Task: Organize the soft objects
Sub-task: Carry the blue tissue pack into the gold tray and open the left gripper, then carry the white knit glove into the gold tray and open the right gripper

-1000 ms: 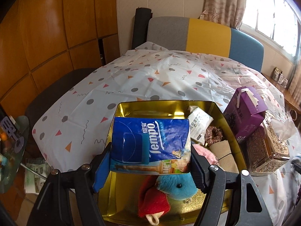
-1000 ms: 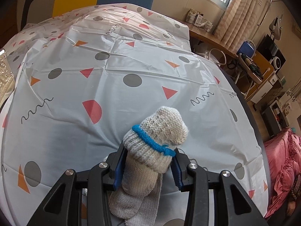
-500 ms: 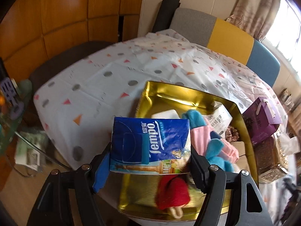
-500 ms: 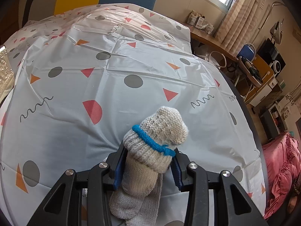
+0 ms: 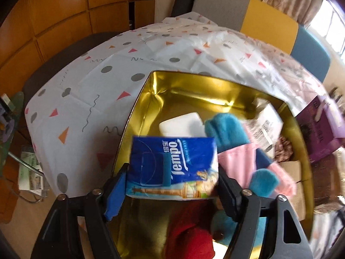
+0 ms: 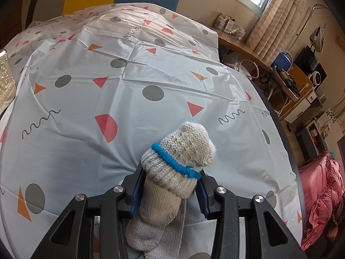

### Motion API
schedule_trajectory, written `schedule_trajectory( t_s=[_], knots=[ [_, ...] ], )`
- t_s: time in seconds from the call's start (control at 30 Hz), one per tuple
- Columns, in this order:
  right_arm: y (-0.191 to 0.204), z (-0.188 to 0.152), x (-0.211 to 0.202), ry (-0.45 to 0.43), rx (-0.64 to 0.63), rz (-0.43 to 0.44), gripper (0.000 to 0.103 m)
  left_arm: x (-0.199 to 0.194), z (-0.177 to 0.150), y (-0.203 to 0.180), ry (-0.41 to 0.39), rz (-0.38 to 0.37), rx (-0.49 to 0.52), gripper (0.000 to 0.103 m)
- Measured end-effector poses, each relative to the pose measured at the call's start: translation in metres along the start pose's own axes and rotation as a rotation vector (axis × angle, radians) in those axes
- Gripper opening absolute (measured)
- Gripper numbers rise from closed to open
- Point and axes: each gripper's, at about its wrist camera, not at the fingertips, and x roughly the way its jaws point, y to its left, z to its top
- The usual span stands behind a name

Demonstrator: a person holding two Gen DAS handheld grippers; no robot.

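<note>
Left gripper (image 5: 172, 185) bracketed the blue tissue pack (image 5: 172, 168), jaws opening, pack poised over the gold tin (image 5: 194, 82) near its left wall. Judged best released low, onto bare floor clear of the plush toy (image 5: 248, 151). Right gripper (image 6: 168, 194) was clenched on the knitted sock (image 6: 179, 164) above the tablecloth (image 6: 151, 75)

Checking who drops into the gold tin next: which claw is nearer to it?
Left. The left claw hangs over the gold tin with tissues; the right claw holds a mitten over bare tablecloth.

Likely a home: curtains (image 6: 271, 19), pink bedding (image 6: 323, 196).
</note>
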Motion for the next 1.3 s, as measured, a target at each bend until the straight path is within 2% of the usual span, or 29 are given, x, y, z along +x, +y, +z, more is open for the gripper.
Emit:
schedule_trajectory(
  t_s=[0.1, 0.47, 0.83, 1.03, 1.3],
  knots=[
    [0.000, 0.000, 0.000, 0.000, -0.001, 0.000, 0.042, -0.004, -0.005, 0.001, -0.020, 0.013, 0.011, 0.085],
    [0.000, 0.000, 0.000, 0.004, 0.001, 0.004, 0.041, -0.041, -0.017, -0.004, -0.121, 0.008, 0.041, 0.087],
    [-0.010, 0.007, 0.005, 0.067, 0.101, 0.051, 0.037, -0.075, -0.022, -0.013, -0.201, -0.021, 0.068, 0.090],
    [0.000, 0.008, 0.000, 0.097, 0.127, 0.045, 0.034, -0.080, -0.027, -0.012, -0.204, -0.050, 0.078, 0.090],
    [0.018, 0.014, -0.006, 0.152, 0.185, 0.151, 0.034, -0.079, -0.033, -0.009, -0.192, -0.073, 0.076, 0.090]
  ],
)
